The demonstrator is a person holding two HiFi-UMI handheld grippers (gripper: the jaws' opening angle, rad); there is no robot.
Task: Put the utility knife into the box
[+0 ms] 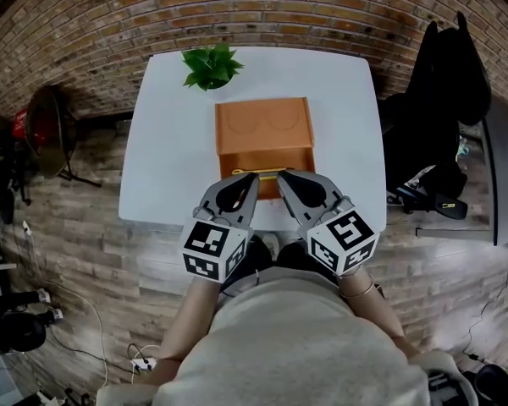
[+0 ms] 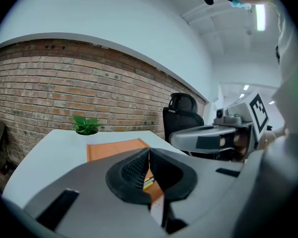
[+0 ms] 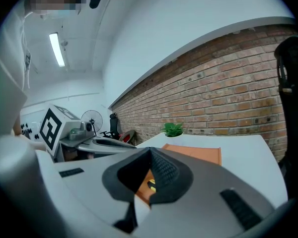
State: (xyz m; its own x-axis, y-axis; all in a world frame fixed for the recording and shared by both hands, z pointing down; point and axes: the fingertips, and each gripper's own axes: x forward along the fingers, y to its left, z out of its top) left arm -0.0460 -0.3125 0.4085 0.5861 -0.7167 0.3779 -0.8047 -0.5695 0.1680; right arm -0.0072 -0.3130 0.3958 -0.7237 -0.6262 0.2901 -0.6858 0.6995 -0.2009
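Two grippers sit side by side at the desk's [image 1: 165, 150] near edge: left gripper [image 1: 252, 176] and right gripper [image 1: 281, 174]. Fingers of each are pressed together, nothing held.

- **Knife** [image 1: 262, 173]: only a yellow-and-black sliver shows between the fingertips, at the near end of the orange box [image 1: 262, 125]. Whether it lies inside cannot be told. Both gripper views catch the same sliver under the closed fingers, the rest hidden.
- **Plant** [image 1: 210, 66]: far desk edge, beyond the box.
- **Chair** [image 1: 440, 91]: right of the desk.
- **Fan** [image 1: 46, 129]: left of the desk.
- **Brick wall** [image 1: 322, 15]: behind the desk.
- **Person's torso**: shown by the head view alone, cutting off the near floor.
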